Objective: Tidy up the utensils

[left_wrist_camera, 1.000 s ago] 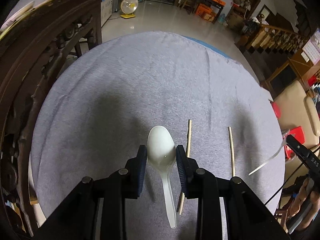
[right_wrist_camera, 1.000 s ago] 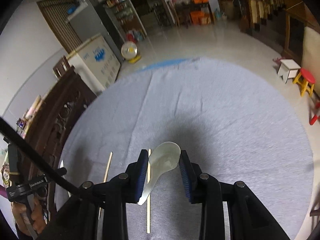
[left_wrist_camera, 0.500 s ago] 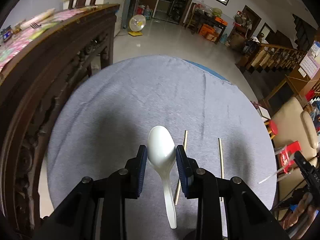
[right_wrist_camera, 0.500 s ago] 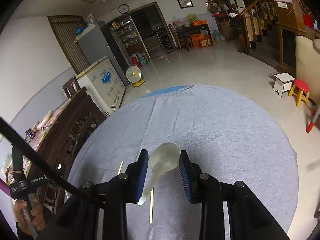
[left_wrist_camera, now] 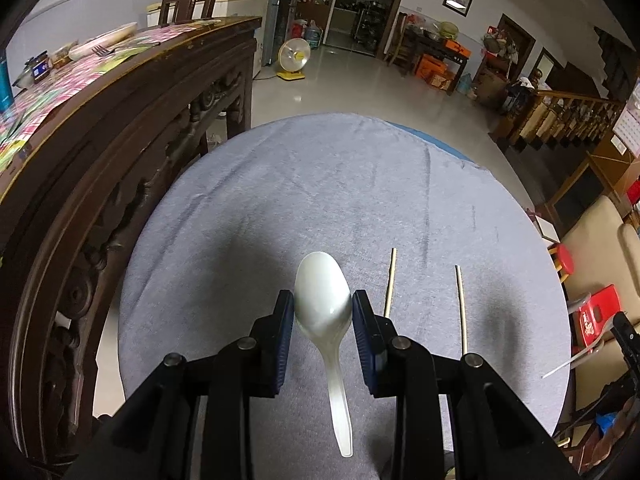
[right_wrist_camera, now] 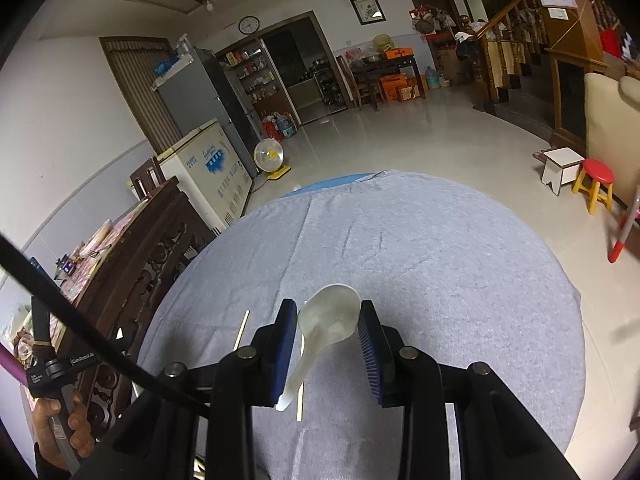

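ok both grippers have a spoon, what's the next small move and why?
Probably lower the left gripper and lay its spoon on the grey cloth beside the two chopsticks: both spoons are held clear of the cloth, and the chopsticks already lie parallel.

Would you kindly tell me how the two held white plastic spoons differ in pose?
The left gripper's white plastic spoon shows its rounded back, handle running straight toward the camera. The right gripper's white plastic spoon shows its hollow bowl, handle slanting down-left. Both are clamped at the bowl, above the grey cloth.
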`<state>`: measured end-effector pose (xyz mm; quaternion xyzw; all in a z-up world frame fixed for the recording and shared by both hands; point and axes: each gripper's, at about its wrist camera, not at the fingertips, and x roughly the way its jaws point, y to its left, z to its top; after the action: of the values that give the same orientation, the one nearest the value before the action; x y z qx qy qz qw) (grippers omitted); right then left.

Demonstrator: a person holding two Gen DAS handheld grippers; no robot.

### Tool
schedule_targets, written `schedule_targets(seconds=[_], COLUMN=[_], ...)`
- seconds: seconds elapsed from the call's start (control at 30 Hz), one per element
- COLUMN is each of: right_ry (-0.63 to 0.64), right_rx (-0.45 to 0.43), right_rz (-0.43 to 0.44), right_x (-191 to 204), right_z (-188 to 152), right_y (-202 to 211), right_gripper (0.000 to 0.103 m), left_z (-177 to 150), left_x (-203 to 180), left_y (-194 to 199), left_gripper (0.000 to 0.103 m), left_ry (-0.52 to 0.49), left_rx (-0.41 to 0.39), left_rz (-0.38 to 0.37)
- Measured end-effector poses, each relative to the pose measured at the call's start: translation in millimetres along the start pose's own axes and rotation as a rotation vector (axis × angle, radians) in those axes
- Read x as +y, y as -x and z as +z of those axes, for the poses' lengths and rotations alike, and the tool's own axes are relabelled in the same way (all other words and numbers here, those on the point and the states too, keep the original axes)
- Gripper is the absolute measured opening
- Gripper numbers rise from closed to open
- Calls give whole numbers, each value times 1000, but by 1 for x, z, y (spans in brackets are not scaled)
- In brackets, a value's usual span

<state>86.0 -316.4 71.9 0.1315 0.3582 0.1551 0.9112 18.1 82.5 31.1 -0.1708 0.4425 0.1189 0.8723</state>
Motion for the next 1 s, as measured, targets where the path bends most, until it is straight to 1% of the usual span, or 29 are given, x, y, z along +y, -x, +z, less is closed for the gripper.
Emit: schedule_targets(seconds=[0.3,0.5,0.77,0.9,1.0], right_ry=[-1,8,41,79,122], right_rx=[-40,-93,-178,-200,-204], right_rz=[13,44,110,143,157], right_x=[2,11,35,53,68], right_z=[-10,-13,-17,-27,-38], right_y=[25,51,92,107,113], right_gripper=[34,34,34,34,34], left_z=[-7,-8,-22,-38,-53], left_x=[-2,-4,-23,-38,-49], left_y=[39,79,136,146,140], left_gripper=[31,31,31,31,31], left_ry=[14,25,4,-8,-27], left_rx=[-93,-174,-275,-294,-295], left_rz=[-8,-57,-148,-169,-158])
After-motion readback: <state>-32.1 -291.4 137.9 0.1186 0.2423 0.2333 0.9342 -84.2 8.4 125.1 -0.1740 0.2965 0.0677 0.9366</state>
